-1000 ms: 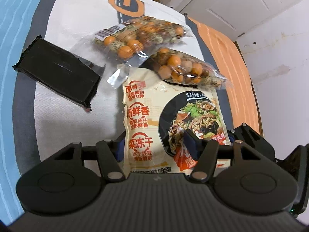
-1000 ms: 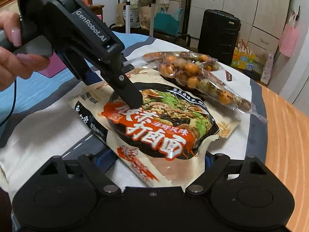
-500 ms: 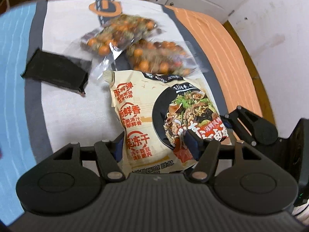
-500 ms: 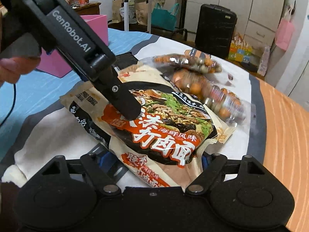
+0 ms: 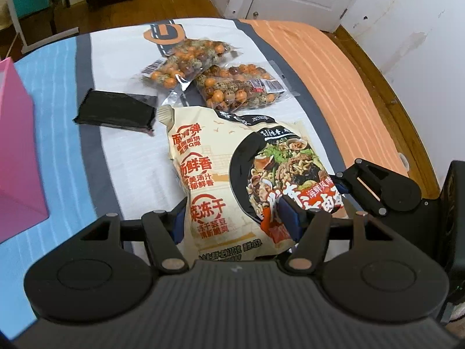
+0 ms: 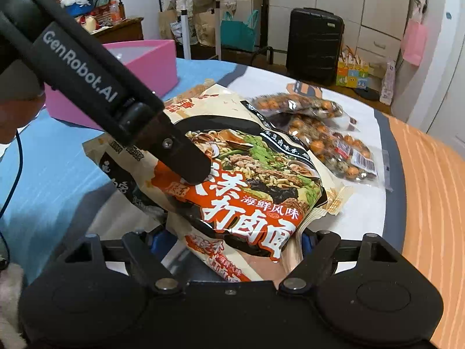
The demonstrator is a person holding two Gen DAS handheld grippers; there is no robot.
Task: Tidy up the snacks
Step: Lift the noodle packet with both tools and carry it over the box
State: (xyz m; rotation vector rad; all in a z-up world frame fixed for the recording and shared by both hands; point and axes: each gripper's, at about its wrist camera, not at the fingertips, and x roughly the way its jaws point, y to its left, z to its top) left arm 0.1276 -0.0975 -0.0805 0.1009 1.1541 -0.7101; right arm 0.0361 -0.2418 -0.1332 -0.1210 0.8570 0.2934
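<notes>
Noodle packet (image 5: 241, 180) is gripped by both claws and is lifted off the tablecloth (image 5: 128, 163); it is no longer lying flat.

Left claw (image 5: 232, 221): jaws about half open, closed across the packet's near short edge, blue pads pressed on both sides. Right claw (image 6: 232, 238): jaws set wider, clamped on the packet's other corner; in the right wrist view the left claw's finger (image 6: 186, 165) is seen pressing on the printed face at 10 o'clock.

Key relation: in the left wrist view the packet's long axis runs from 6 o'clock up toward 12 o'clock, straight out from the left claw. The pink box (image 5: 17, 157) lies at 9 o'clock in that view, and at 11 o'clock in the right wrist view (image 6: 139, 67), just behind the packet. The left hand is judged nearer to the box, so the carry is likely led by it, with the packet's far end swung toward 9 o'clock.

Still on the cloth: 2 bags of coated nuts (image 5: 229, 87) at 12 o'clock, touching and partly overlapped, and 1 black packet (image 5: 116, 112) at 10 o'clock, between the nuts and the box.

Risk, as judged: the soft packet may fold between the 2 grips.
</notes>
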